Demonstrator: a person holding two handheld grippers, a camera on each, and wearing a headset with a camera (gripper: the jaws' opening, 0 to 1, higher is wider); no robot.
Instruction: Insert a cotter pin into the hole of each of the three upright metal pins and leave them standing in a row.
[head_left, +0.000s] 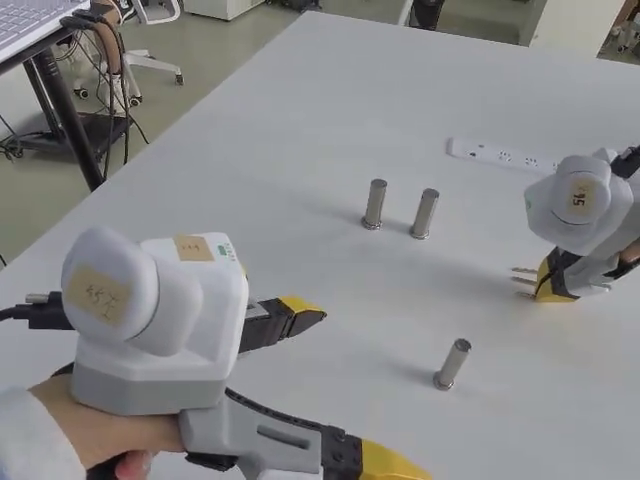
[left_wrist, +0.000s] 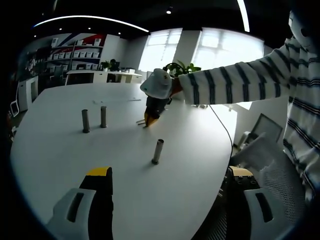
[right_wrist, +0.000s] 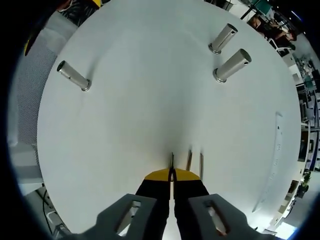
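White table (head_left: 300, 140), three upright metal pins (head_left: 375, 203), left gripper (left_wrist: 170, 175) spread, right gripper (right_wrist: 171, 176) tight on cotter pin (right_wrist: 172, 160)

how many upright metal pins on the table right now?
3. The far-left pin and the far-right pin stand side by side on the table; the near pin stands alone, closer to the person. None looks hidden.

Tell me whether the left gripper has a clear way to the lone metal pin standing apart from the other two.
Probably yes. The left gripper is open and faces the lone metal pin across bare table; the right gripper, shut on a cotter pin, sits farther off.
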